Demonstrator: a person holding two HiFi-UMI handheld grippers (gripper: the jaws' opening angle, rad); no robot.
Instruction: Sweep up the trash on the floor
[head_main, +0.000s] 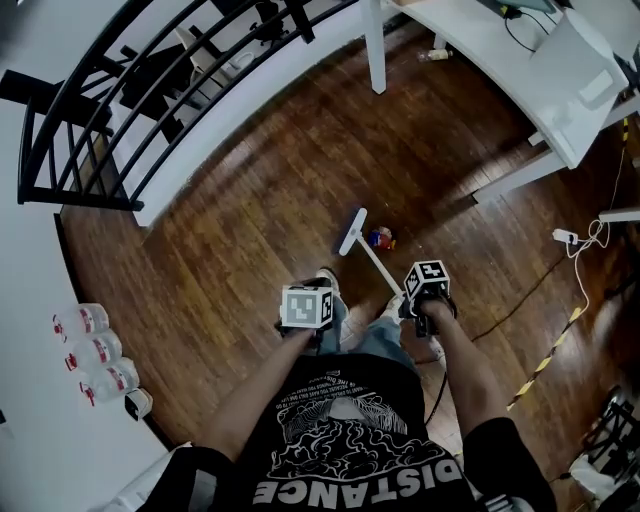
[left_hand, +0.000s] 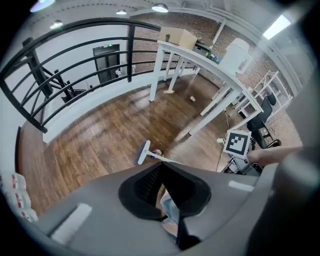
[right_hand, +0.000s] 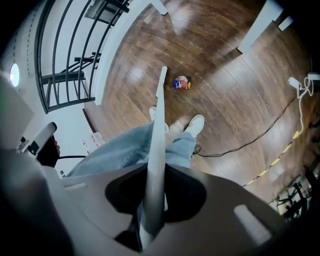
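A white broom lies with its head (head_main: 352, 232) on the wooden floor, just left of a small colourful piece of trash (head_main: 380, 238). Its pale handle (right_hand: 158, 130) runs back into my right gripper (head_main: 427, 285), whose jaws (right_hand: 155, 172) are shut on it. From the left gripper view, the broom head (left_hand: 143, 152) and the trash (left_hand: 158, 152) lie ahead. My left gripper (head_main: 307, 307) hangs over the person's legs, a little left of the broom. Its jaw tips (left_hand: 161, 167) meet, and a thin dark strip shows between them; what it is cannot be told.
A black railing (head_main: 150, 90) curves along the back left. White table legs (head_main: 375, 50) stand beyond the trash. Water bottles (head_main: 95, 350) lie at the left wall. A black cable (head_main: 520, 290), striped tape (head_main: 545, 360) and a power strip (head_main: 565, 237) are on the right.
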